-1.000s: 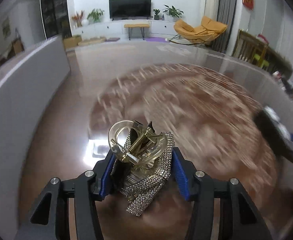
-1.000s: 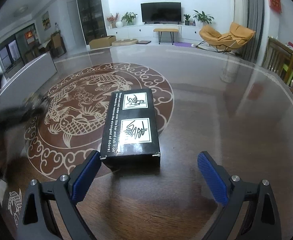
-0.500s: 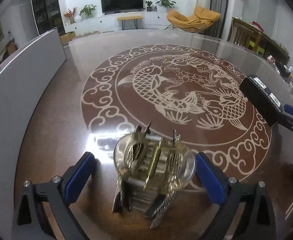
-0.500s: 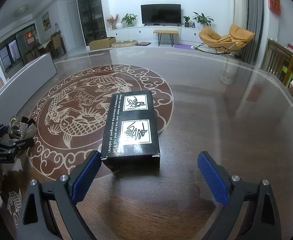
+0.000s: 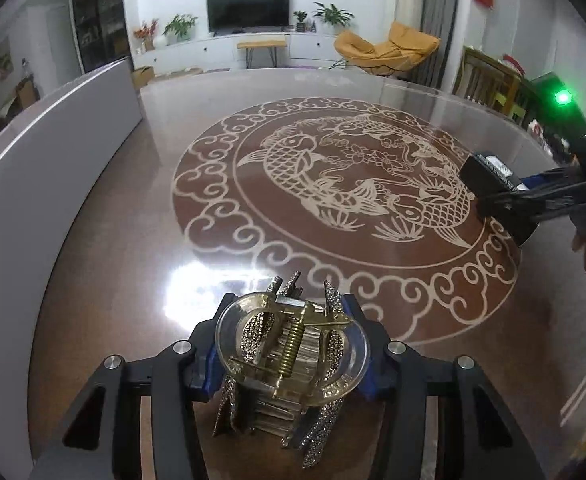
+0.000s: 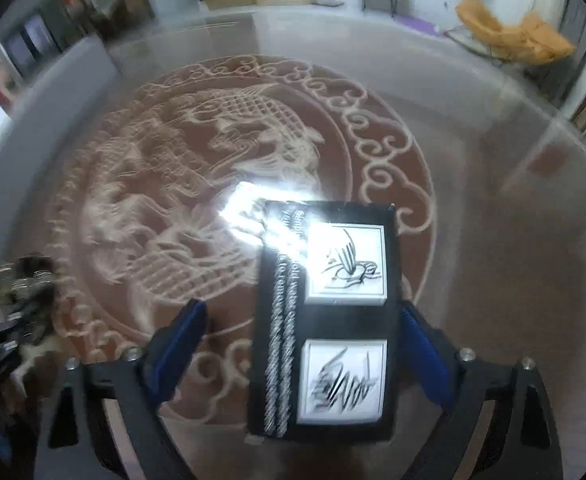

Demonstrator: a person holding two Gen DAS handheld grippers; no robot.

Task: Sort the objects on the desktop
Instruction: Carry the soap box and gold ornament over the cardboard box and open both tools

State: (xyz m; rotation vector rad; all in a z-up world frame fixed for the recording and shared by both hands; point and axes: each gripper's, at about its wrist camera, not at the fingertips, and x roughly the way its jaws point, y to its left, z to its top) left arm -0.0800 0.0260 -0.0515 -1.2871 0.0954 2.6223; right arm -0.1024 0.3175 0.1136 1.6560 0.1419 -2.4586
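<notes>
Hair claw (image 5: 293, 356), rhinestone-set: pinched between closing left gripper (image 5: 287, 354) jaws, near the koi medallion (image 5: 345, 184) rim, probably for sorting. Black box (image 6: 325, 320): straddled by closing right gripper (image 6: 313, 344), left pad apart.

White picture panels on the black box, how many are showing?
2, both on the black box top: far panel, near panel between the claw fingers. Other faces are hidden.

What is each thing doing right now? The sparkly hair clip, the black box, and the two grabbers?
Hair clip: between the left gripper's pads.
Black box: between the right gripper's pads, left pad not touching.
Left gripper: closing on the clip.
Right gripper: closing around the box.
</notes>
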